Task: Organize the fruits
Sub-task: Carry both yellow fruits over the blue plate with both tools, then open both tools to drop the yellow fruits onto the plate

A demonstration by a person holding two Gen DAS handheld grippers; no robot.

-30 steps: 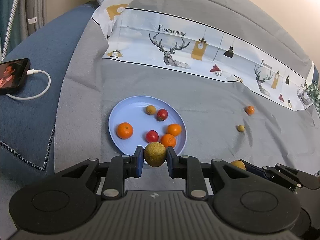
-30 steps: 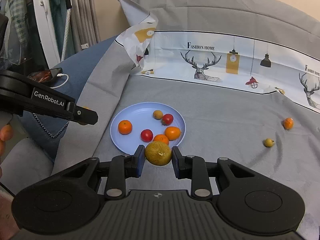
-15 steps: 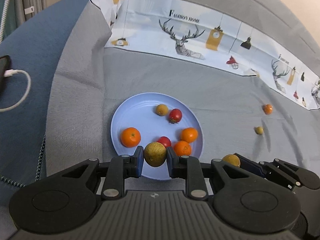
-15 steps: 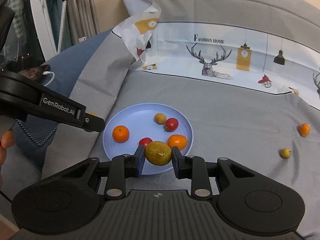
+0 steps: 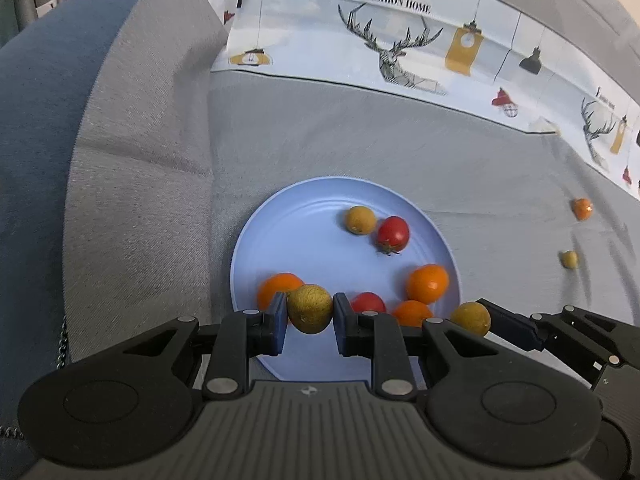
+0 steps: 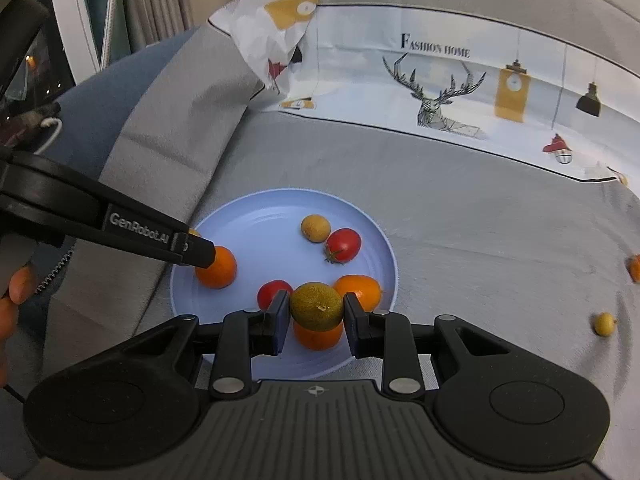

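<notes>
"Fashion Home" cloth (image 6: pixel 436 46) at 12 o'clock, "GenRobot.AI" on the left claw (image 5: pixel 310 322), clamped on a tan fruit (image 5: pixel 310 308); right claw (image 6: pixel 316 320) grips a greenish citrus (image 6: pixel 317 306) above the blue plate (image 6: pixel 256 216)

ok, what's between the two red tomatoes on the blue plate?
Left wrist view: only bare blue plate between the far red tomato and near red tomato.

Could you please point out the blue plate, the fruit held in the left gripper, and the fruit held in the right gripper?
blue plate (image 5: pixel 304 236): left wrist view, bare floor of the plate.
yellow-brown fruit (image 5: pixel 310 309): left wrist view, middle of its skin.
greenish citrus (image 6: pixel 317 306): right wrist view, middle of its front face.
</notes>
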